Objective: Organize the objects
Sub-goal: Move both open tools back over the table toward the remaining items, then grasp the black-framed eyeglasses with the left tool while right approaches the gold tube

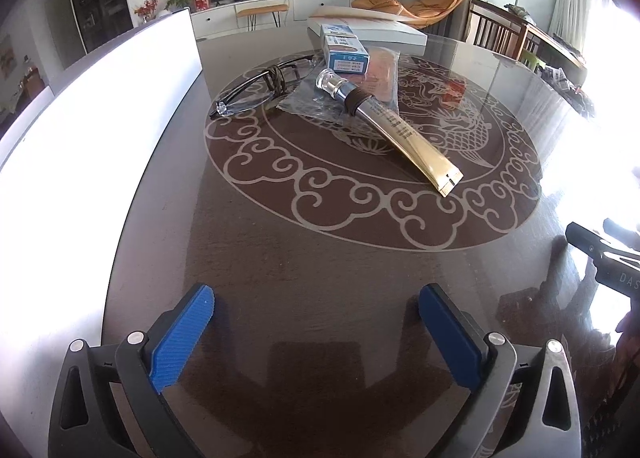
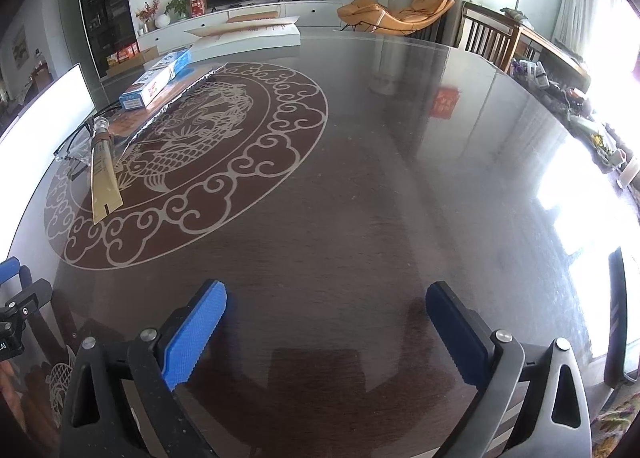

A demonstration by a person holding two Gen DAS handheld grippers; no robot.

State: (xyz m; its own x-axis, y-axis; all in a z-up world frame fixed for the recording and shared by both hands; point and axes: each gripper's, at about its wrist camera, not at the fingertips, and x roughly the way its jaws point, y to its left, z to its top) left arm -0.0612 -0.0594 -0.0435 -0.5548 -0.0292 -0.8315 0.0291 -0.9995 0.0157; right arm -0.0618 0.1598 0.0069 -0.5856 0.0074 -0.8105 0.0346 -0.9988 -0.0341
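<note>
L wrist view: left gripper (image 1: pixel 316 312) wide open, holds nothing, low over dark table (image 1: pixel 320 270). Gold tube (image 1: pixel 394 126) lies far ahead on round pattern, cap end on clear bag (image 1: pixel 344 92). Glasses (image 1: pixel 260 86) just left of bag. Blue box (image 1: pixel 346 52) behind.

R wrist view: right gripper (image 2: pixel 326 312) wide open, nothing in it. Gold tube (image 2: pixel 103 170), glasses (image 2: pixel 74 150), blue box (image 2: pixel 156 80) far off at left.

Bare tabletop (image 2: pixel 360 198) before heaped tube (image 1: pixel 394 126)

"DAS" on right hand-held gripper (image 1: pixel 612 270) (partly cut off).
</note>
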